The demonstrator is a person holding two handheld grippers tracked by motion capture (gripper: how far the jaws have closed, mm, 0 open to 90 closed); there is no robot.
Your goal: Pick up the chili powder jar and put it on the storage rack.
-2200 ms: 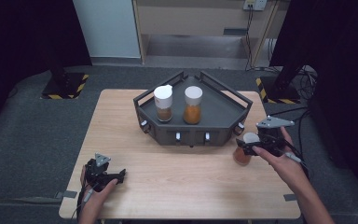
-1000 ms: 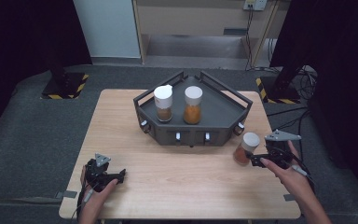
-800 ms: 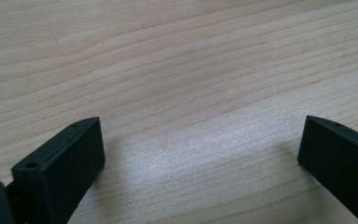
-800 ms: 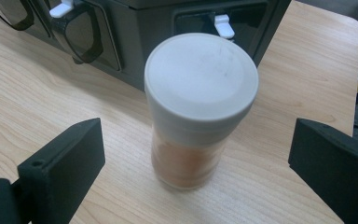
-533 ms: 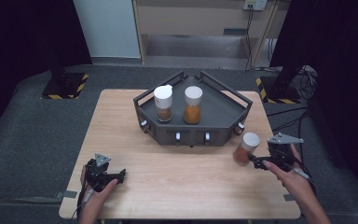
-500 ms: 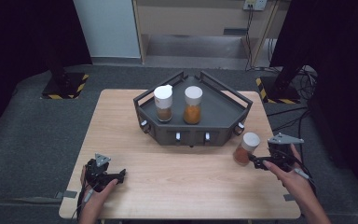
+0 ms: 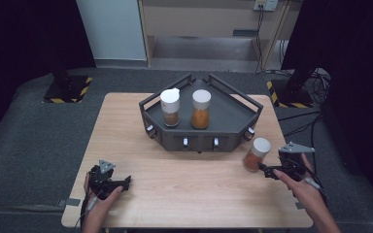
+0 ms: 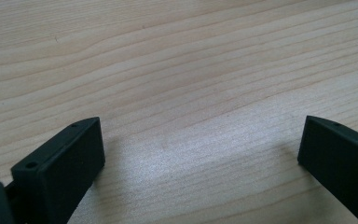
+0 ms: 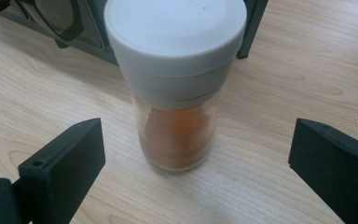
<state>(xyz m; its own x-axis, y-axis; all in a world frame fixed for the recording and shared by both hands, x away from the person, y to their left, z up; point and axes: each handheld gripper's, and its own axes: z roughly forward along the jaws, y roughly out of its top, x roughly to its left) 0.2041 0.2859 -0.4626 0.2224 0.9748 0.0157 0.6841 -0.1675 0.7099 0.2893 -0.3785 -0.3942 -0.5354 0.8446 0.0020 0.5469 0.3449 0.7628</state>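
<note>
no brand, label or writing can be read on any jar or on the rack.

on the desk the loose jar, white lid over orange-brown filling, stands upright at about 4 o'clock from the rack, just off its right front corner and apart from it. the right gripper sits at the jar's 4 o'clock, its jaws wide apart and clear of the glass.

the right gripper view shows what the high view cannot: the jar stands ahead of the jaws, centred on the gap, with bare wood on both sides, and a dark rack edge lies behind it at 11 o'clock. the high view alone shows two more jars on the rack, one with brown filling and one with orange, side by side.

the left gripper rests near the desk's front left, at 7 o'clock from the rack; the left gripper view shows its jaws apart over bare wood grain, nothing between them.

against the earliest frame, the jar no longer sits in the right gripper's jaws; it stands free, and the right hand has drawn back toward the desk's near edge. the left gripper has kept its place.
</note>
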